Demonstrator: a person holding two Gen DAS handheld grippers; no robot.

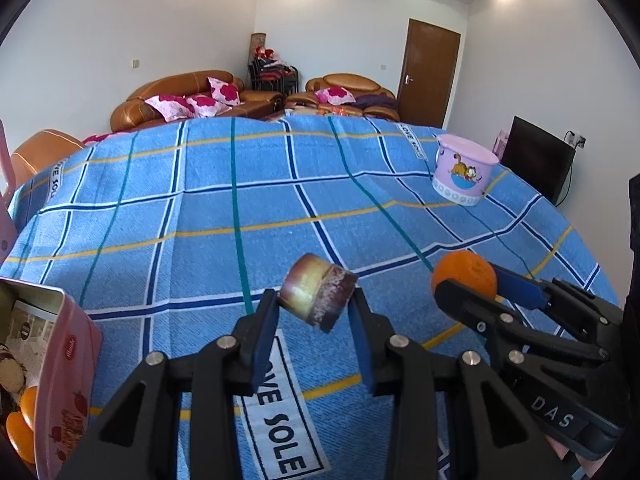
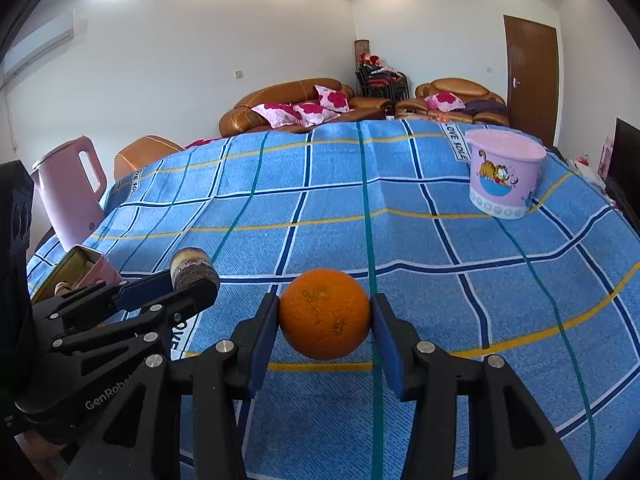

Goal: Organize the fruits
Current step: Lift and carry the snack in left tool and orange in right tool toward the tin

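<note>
My left gripper [image 1: 314, 306] is shut on a short brown-and-yellow cylindrical piece of fruit [image 1: 316, 294], held above the blue checked cloth [image 1: 240, 208]. My right gripper [image 2: 325, 318] is shut on an orange [image 2: 324, 314], also held above the cloth. Each gripper shows in the other's view: the right gripper with the orange [image 1: 466, 274] at right, the left gripper with the brown piece [image 2: 194, 268] at left. A pink tin [image 1: 60, 364] at the near left holds small oranges [image 1: 24, 420]. A pink cartoon bucket [image 2: 504, 172] stands at the far right.
A pink kettle [image 2: 70, 188] stands at the table's left edge. Brown sofas with pink cushions [image 2: 304, 110] and a brown door [image 2: 530, 76] lie beyond the table. A black screen [image 1: 538, 158] stands to the right.
</note>
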